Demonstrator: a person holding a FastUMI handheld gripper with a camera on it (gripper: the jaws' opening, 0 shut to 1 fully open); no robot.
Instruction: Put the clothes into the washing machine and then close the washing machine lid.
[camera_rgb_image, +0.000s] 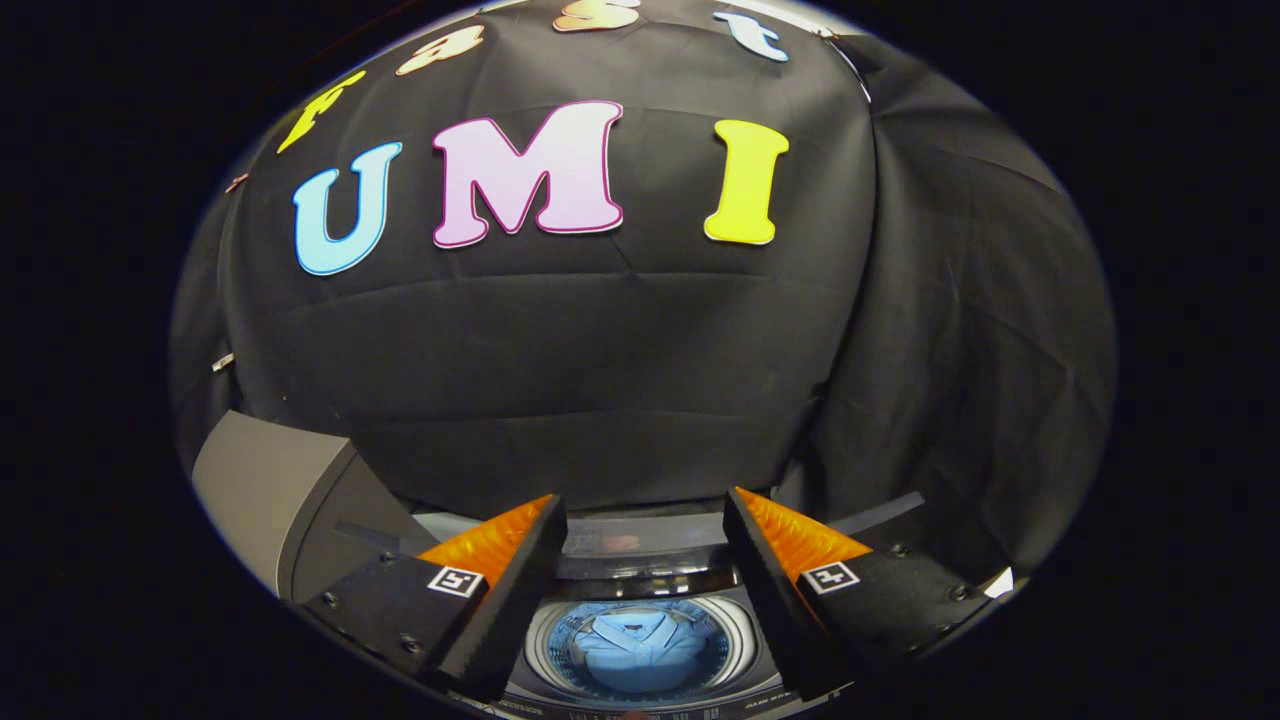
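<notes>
Seen from your gripper (640, 590), spread wide and empty above the washing machine (640, 690), the blue shirt (635, 640) lies in the drum between the fingers, so loading looks done and your next move is likely reaching the raised lid (265, 495) to close it.

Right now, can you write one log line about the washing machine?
gripper: open, holding nothing | shirt: in the drum | washing machine: below the fingers | lid: up, not closed
</notes>
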